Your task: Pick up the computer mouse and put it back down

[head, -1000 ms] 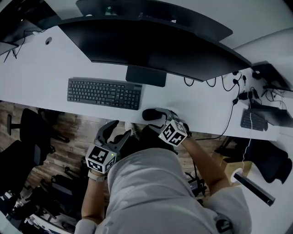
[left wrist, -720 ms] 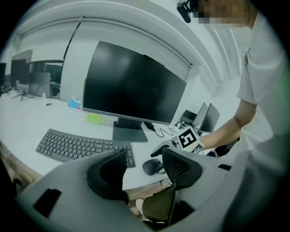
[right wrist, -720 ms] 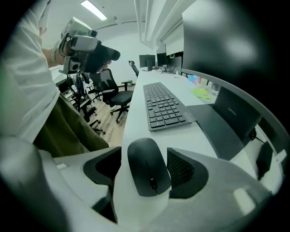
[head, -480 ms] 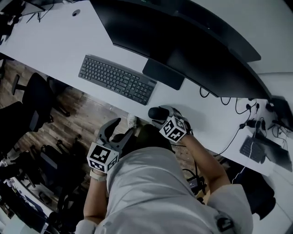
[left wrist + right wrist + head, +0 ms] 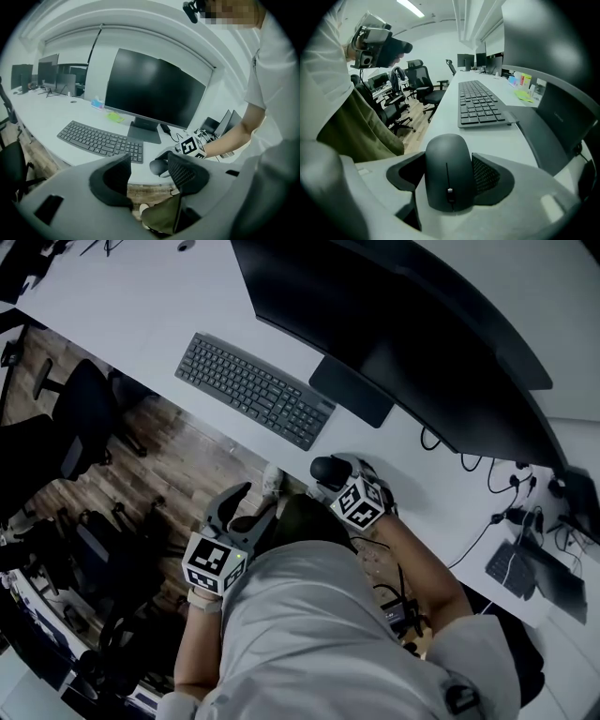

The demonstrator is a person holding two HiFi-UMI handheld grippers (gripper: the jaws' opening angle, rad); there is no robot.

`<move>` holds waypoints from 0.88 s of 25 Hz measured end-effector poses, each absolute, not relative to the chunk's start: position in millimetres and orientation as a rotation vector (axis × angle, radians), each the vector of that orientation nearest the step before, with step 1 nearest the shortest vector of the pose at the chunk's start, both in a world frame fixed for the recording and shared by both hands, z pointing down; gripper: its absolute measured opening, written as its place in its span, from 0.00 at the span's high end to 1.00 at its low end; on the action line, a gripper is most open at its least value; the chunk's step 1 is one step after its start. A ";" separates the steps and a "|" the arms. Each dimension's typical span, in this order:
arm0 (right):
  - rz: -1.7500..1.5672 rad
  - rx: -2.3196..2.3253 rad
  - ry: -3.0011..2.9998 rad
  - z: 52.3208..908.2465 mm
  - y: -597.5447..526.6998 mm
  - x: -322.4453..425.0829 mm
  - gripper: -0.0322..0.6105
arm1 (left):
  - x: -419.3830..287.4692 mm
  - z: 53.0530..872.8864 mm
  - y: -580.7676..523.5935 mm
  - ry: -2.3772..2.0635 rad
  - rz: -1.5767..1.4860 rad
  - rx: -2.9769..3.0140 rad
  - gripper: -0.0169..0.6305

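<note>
- Left gripper (image 5: 247,506): jaws spread wide with nothing between them, held off the desk's (image 5: 141,315) near edge.
- Keyboard (image 5: 253,390): flat on the desk, left of the mouse.
- Right gripper (image 5: 334,472): jaws pressed against both sides of the computer mouse (image 5: 446,164), at the desk's near edge by the monitor stand (image 5: 352,390).

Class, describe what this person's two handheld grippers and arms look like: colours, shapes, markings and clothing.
The left gripper and the right gripper each have a pale grey body and two curved black jaws lined with mesh-textured pads. Each carries a white cube printed with black square markers. The person wears a light short-sleeved shirt, and the forearms are bare.
</note>
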State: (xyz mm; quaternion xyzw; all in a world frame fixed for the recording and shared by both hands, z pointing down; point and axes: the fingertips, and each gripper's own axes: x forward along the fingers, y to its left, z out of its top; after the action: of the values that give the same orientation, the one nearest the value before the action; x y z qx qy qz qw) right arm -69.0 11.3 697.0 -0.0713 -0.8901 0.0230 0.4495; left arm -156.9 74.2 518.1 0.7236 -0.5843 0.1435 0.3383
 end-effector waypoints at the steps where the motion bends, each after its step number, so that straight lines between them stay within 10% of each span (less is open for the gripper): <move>1: 0.051 -0.173 -2.205 697.0 11.4 -68.9 0.48 | -156.9 517.3 74.2 -1.525 0.374 1.882 0.62; 22: 0.118 0.067 -2.280 648.0 -24.7 -54.2 0.49 | -144.9 506.3 54.5 -1.463 0.410 2.032 0.62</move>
State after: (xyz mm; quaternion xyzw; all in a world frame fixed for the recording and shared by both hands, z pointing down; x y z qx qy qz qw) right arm -54.2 -24.7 648.0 0.0266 -0.9079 0.0471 0.4157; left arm -144.9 54.5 506.3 0.7646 -0.5505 0.1541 0.2977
